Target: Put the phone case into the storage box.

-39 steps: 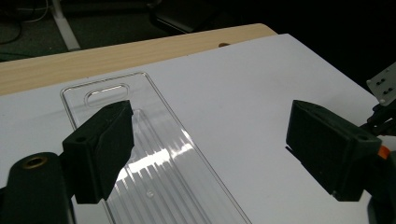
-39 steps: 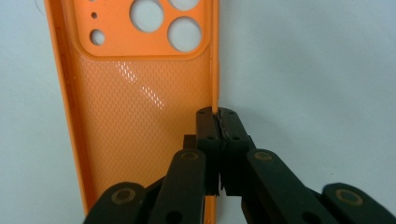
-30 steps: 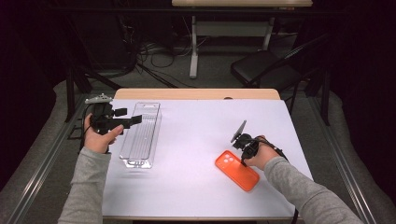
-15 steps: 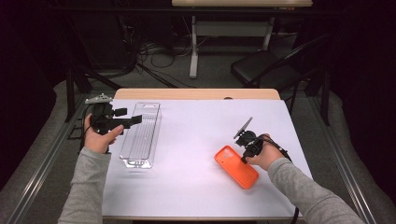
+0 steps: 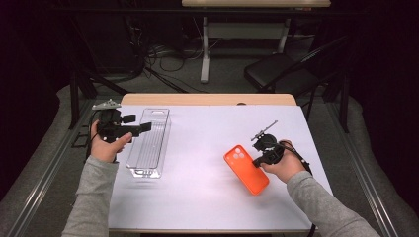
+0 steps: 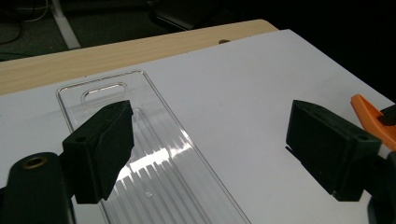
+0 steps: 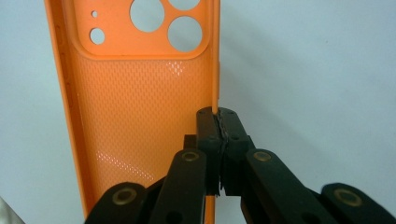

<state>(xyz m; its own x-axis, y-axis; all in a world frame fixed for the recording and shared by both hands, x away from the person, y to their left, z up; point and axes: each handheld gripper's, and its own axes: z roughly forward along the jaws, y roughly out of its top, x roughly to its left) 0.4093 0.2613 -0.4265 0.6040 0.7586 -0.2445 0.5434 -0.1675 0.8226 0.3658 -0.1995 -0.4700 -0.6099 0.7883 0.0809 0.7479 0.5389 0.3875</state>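
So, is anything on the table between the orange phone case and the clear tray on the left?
Nothing visible. The right tool is shut on the side wall of the orange phone case, and the stretch of white table between it and the clear tray is bare. The left tool is open above the tray.

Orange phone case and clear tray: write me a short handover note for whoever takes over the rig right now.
Right tongs: shut on the side wall of the orange phone case, which lies on the white table, camera holes facing away from the person.
Left tongs: open, held over the clear tray with nothing between them.
Done: the case is gripped.
Left: likely lifting the case and moving it, perhaps to the tray, which holds nothing.
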